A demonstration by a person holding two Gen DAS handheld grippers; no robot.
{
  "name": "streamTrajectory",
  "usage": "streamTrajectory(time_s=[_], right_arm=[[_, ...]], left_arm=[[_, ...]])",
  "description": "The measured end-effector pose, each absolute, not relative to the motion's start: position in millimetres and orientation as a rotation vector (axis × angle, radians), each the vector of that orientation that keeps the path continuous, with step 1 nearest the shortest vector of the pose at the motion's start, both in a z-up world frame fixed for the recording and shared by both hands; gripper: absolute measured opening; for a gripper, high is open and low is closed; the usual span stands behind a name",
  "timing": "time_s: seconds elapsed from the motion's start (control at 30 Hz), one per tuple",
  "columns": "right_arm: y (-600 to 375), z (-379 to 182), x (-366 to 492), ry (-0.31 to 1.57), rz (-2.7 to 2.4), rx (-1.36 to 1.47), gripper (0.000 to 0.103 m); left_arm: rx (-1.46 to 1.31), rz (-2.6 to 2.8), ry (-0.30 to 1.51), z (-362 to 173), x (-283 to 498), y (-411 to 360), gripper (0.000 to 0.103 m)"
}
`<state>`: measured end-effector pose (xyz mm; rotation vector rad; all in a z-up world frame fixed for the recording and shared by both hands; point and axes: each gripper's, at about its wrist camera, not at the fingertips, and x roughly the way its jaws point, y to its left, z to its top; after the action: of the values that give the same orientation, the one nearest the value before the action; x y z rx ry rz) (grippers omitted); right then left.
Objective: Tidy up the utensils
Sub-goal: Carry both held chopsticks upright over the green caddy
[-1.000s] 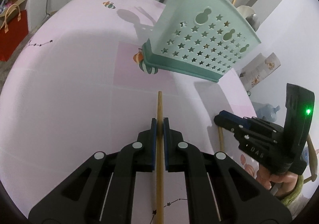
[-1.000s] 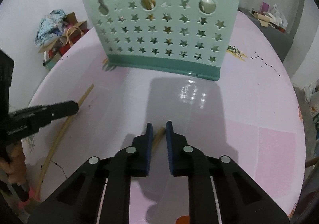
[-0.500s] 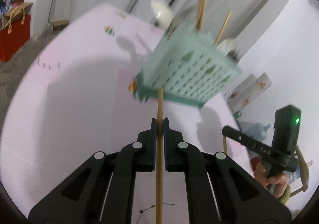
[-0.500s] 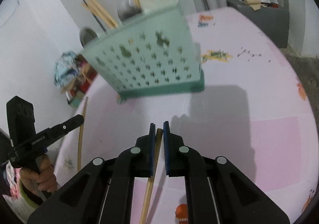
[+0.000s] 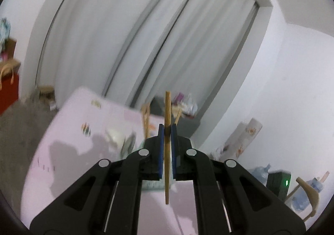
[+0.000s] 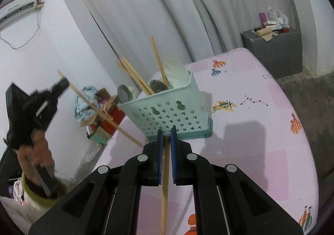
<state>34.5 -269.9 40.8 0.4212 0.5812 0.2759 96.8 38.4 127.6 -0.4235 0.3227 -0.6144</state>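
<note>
Both grippers lifted off the worktop (image 6: 261,130), left gripper (image 5: 166,130) and right gripper (image 6: 165,132) each clamping a chopstick (image 5: 167,109); next: tip them into the basket (image 6: 167,109) just ahead

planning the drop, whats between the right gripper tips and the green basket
Only bare pink tablecloth, per the right wrist view; right gripper holds a chopstick just short of the basket.

Even, dim indoor light. Left view motion-blurred; soft shadows on the pink table (image 6: 271,130) at 3 o'clock. Fisheye edges bowed, dark-vignetted.
</note>
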Motion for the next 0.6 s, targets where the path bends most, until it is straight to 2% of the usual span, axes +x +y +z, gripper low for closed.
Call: streamTrajectory(time_s=[0.33,0.6], right_arm=[[-279,45,19,0.549,0.295,0.445,0.007],[-285,52,9,0.516,0.31,0.462,0.007]], left_arm=[[-0.37,-0.591,0.125,192,105,9,0.005],[-0.302,-0.502,0.086,184,124,-16,0.005]])
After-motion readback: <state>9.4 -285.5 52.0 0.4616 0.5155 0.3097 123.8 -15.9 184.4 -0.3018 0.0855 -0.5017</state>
